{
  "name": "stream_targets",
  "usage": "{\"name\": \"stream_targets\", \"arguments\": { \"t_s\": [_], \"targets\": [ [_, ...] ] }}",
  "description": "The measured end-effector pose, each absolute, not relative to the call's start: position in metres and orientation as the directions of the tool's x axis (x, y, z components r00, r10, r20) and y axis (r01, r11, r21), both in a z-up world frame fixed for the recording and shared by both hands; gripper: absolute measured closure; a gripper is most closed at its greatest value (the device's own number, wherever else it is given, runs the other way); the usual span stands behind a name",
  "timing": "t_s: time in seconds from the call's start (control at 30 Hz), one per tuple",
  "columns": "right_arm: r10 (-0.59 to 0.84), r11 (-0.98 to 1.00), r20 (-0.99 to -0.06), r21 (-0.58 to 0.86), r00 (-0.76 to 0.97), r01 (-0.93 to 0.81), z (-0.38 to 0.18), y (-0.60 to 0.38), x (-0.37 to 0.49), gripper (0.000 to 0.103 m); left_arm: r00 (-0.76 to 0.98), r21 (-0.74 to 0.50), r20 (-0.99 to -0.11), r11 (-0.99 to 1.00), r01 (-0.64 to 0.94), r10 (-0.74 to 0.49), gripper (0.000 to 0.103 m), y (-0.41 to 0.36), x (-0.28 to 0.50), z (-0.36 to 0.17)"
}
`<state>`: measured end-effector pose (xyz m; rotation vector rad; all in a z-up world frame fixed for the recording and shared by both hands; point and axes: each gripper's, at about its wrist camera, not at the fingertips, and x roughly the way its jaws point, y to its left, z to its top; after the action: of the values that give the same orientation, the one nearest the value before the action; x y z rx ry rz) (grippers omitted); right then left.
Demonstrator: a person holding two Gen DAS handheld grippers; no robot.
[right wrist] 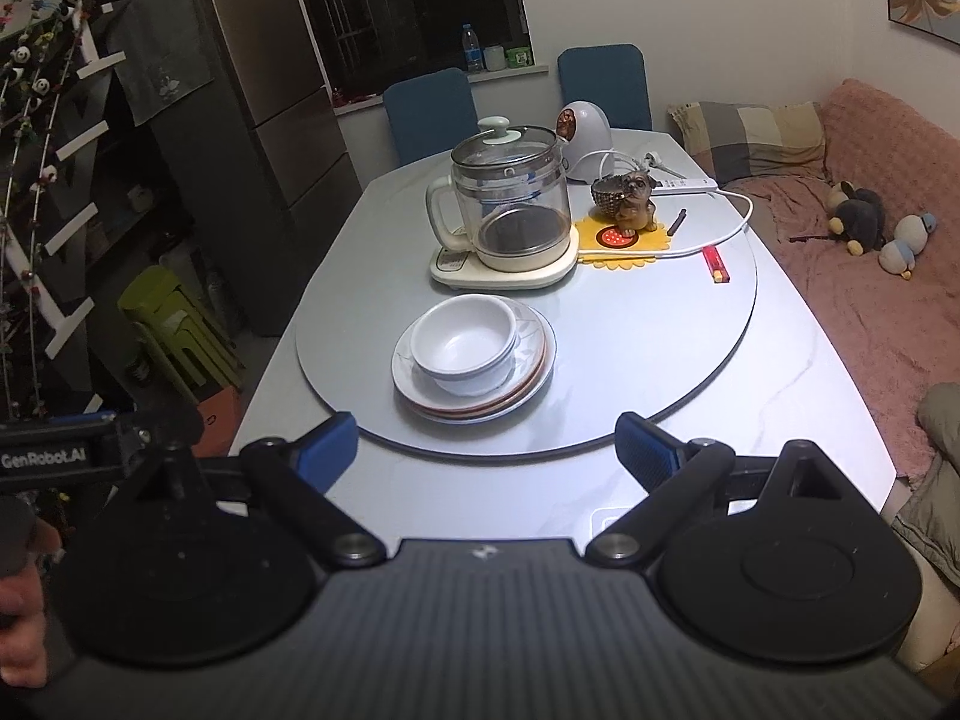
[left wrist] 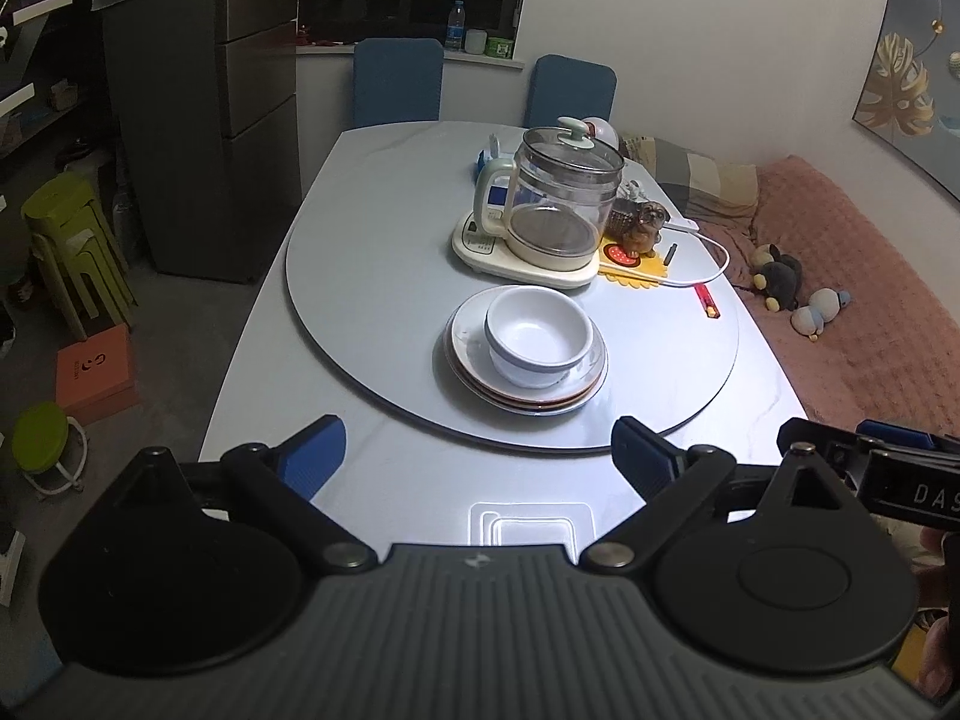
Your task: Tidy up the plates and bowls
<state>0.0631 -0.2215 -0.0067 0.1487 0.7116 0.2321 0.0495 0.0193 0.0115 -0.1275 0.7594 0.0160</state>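
— What do you get from the left wrist view?

— My left jaws (left wrist: 480, 456) stand spread wide with nothing between them, hanging over the near edge of the worktop (left wrist: 420, 480). The task's things sit well ahead on the round turntable (left wrist: 360, 276): white bowls (left wrist: 537, 333) nested on a stack of plates (left wrist: 528, 381), just in front of the glass kettle (left wrist: 561, 198). I judge the stacking done, or nearly; this looks like the close of the job. At the right edge a bit of my right jaws (left wrist: 864, 450) is cut off by the frame.

— And the right wrist view?

— My right jaws (right wrist: 486, 450) are likewise spread and empty, apart from the stack (right wrist: 474, 354). If anything is left, the next move calls for a reach forward to centre the bowls, which sit toward the left of the plates.

— What can't you make out?

— How many plates and bowls there are; only rims show. The kettle hides what lies behind it, and my own body blocks the nearest strip of worktop.
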Motion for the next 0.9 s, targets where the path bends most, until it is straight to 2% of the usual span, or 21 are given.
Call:
{"name": "stream_targets", "arguments": {
  "t_s": [0.43,0.9],
  "targets": [
    [0.265,0.964,-0.64,0.187,0.721,-0.188,-0.018,-0.235,0.023,0.009,0.725,-0.126,-0.686,0.991,-0.042,-0.056,0.005,-0.002,0.005,0.007],
    [0.254,0.967,-0.631,0.182,0.733,-0.179,-0.015,-0.242,0.011,0.009,0.726,-0.107,-0.688,0.992,-0.066,-0.026,0.005,-0.004,-0.01,0.006]
  ]
}}
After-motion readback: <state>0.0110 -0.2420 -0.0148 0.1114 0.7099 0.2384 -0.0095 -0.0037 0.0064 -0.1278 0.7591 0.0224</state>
